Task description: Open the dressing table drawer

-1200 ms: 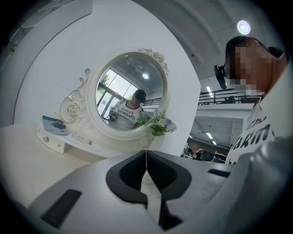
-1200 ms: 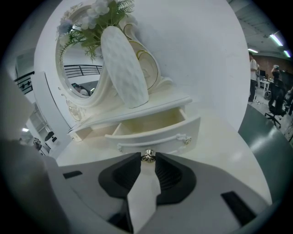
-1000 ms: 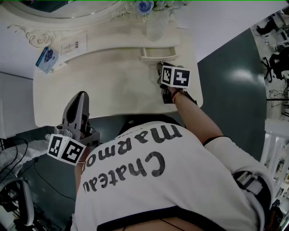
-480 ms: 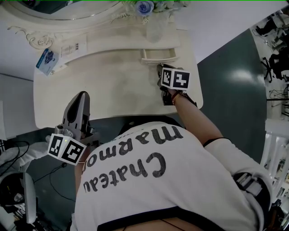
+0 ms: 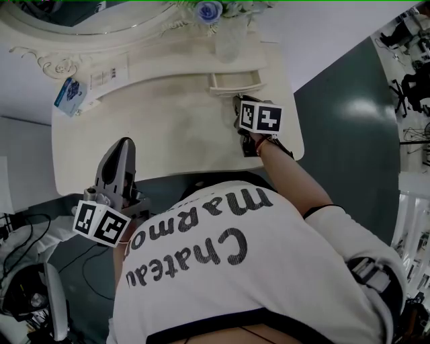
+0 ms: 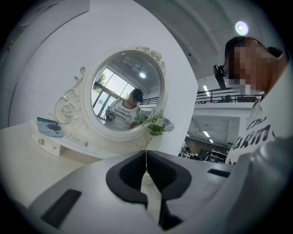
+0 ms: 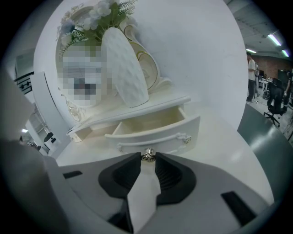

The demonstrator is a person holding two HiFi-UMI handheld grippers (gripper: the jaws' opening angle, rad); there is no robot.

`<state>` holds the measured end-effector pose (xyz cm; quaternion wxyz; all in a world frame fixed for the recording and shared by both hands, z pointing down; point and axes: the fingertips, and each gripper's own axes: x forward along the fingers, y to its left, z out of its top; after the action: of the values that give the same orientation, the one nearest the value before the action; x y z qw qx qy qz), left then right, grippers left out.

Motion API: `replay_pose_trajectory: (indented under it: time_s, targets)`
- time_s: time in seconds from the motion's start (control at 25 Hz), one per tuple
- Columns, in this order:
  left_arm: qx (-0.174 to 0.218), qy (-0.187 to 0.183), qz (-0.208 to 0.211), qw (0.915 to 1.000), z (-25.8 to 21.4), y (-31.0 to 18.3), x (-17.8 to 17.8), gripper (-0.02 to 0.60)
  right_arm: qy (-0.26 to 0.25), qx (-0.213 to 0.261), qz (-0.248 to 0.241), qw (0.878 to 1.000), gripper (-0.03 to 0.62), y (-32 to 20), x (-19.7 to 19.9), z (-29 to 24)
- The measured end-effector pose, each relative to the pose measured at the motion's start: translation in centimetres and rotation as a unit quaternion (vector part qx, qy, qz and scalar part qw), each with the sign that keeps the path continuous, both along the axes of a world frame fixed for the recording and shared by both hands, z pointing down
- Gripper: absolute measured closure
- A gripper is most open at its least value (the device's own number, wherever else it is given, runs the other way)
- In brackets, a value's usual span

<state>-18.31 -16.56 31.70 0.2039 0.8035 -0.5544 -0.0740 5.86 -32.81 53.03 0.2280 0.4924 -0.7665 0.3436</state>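
Left gripper (image 6: 146,157) is nearest, held off the front edge of the dressing table (image 5: 168,127). Its jaws are pressed together with nothing between them, so it is idle.

Right gripper (image 7: 147,158) is further in over the tabletop and angled down. Its jaws are part-closed and pinch the small metal knob (image 7: 147,154) from both sides. It holds nothing else.

Step in hand: drawing the drawer (image 7: 155,136) out by that knob. It already looks well out, so I judge the pull is nearly done.
- Keep the pull straight along the drawer's run, toward the person.
- Don't lift or twist — the knob is small and round and could slip from the pads.
- Go easy near the end so the drawer doesn't come right out of its slot.
- The vase (image 7: 126,68) stands on the shelf directly above, so a jerk could rock it.

The drawer sits at the right end of the raised shelf at the back of the tabletop, under the vase. It is cream white and shallow, with a bowed front panel. The knob is at the panel's centre, with a small ornament near each end. The inside looks empty.

Behind it are the flowers (image 7: 100,13) and the oval mirror (image 6: 123,100) against the wall.
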Motion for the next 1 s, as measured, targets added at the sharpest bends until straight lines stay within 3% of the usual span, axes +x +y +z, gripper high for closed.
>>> replay_pose_trajectory:
  time_s: [1.0]
  targets:
    - [0.002, 0.001, 0.004, 1.0, -0.1, 0.8, -0.4, 0.557, 0.004, 0.0, 0.003, 1.0, 0.487, 1.3, 0.1, 0.1]
